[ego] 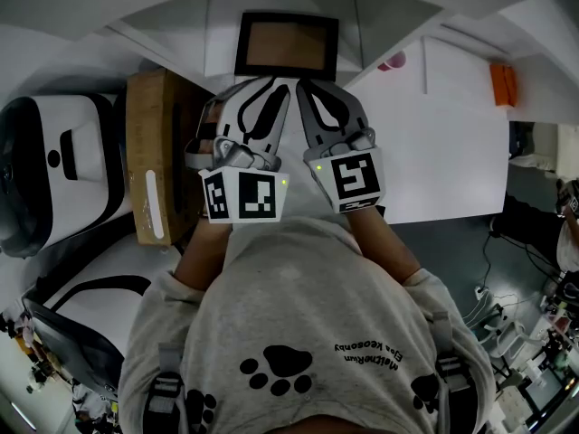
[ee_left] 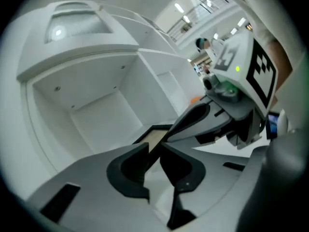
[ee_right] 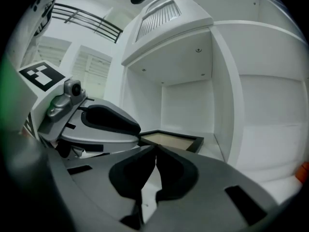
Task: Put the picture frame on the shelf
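Both grippers point away from the person, side by side and nearly level. The left gripper (ego: 272, 85) has its jaws slightly apart with nothing between them. The right gripper (ego: 306, 86) has its jaws closed together and is empty.

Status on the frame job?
Left hand-held gripper jaws narrowly apart, empty; right hand-held gripper shut, empty. Picture frame flat in shelf compartment, both tips at its near edge. Nothing else in that compartment.

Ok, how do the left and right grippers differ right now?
The left gripper has its jaws slightly apart; the right gripper has them together. In the head view the left gripper looks rolled, showing two marker faces; the right gripper shows one. Both point at the picture frame lying flat on the shelf, and neither holds it.
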